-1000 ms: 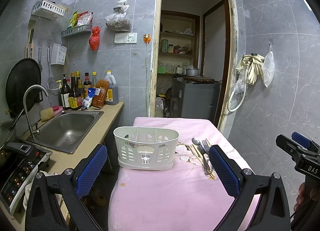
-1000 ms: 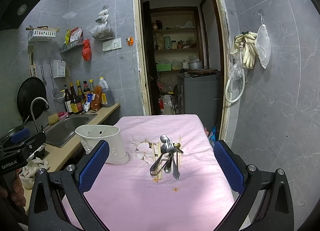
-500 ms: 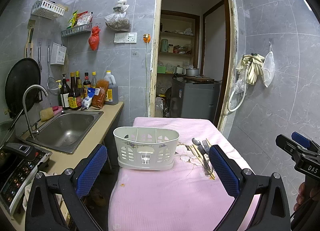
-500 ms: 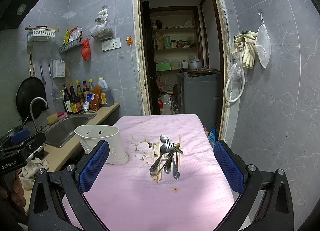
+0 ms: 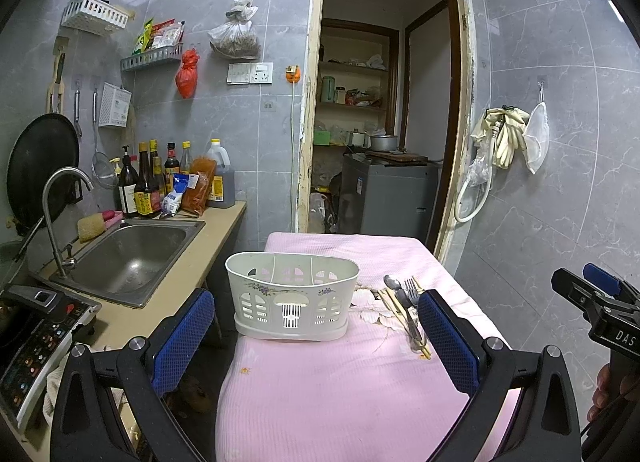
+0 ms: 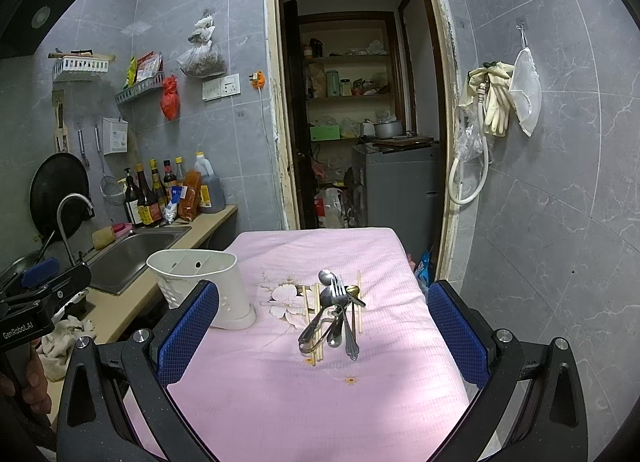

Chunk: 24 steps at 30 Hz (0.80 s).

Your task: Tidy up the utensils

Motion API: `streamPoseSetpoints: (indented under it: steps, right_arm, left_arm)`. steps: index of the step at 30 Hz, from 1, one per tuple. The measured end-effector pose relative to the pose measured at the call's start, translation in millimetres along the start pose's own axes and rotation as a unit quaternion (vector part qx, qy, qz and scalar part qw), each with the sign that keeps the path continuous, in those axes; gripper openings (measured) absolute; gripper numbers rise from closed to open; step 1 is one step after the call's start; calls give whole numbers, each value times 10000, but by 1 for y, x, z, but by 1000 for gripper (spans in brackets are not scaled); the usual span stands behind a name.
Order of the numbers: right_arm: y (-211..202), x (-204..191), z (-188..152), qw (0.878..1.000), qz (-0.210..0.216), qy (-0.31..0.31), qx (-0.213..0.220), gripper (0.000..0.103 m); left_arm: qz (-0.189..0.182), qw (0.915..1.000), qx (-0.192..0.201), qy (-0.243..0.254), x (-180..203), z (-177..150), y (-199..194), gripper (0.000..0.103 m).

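A white slotted utensil holder (image 5: 291, 297) (image 6: 200, 286) stands on the left part of a pink-covered table (image 5: 340, 394) (image 6: 304, 394). To its right lies a pile of utensils (image 6: 334, 312) (image 5: 404, 302): spoons, a fork, tongs and wooden chopsticks. My left gripper (image 5: 316, 336) hangs open in front of the holder with nothing between its blue pads. Over the near table, short of the pile, my right gripper (image 6: 322, 330) is open and empty too.
A counter with a steel sink (image 5: 132, 258), a tap and sauce bottles (image 5: 148, 185) runs along the left. An induction cooker (image 5: 32, 342) sits at the near left. An open doorway (image 5: 384, 133) lies behind the table; a tiled wall stands on the right.
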State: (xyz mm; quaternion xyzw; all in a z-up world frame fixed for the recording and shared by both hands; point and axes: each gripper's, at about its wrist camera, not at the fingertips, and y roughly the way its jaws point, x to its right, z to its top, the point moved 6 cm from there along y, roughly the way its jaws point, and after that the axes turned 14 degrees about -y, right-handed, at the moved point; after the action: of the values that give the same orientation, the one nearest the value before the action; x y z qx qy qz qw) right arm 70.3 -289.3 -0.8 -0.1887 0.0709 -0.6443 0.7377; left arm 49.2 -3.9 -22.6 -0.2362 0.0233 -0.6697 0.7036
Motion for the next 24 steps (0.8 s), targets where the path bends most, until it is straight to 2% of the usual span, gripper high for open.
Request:
streamPoseSetpoints:
  steps: [10,24]
  right_arm:
    - [14,1,-7,9999,-111,36,-112,102]
    - [16,11,-6,9985,-485,6,-235,102]
  left_arm:
    - [-51,9999,-132,0,2,-7,12,103]
    - [-469,9985,-262,53,11,-4,44,103]
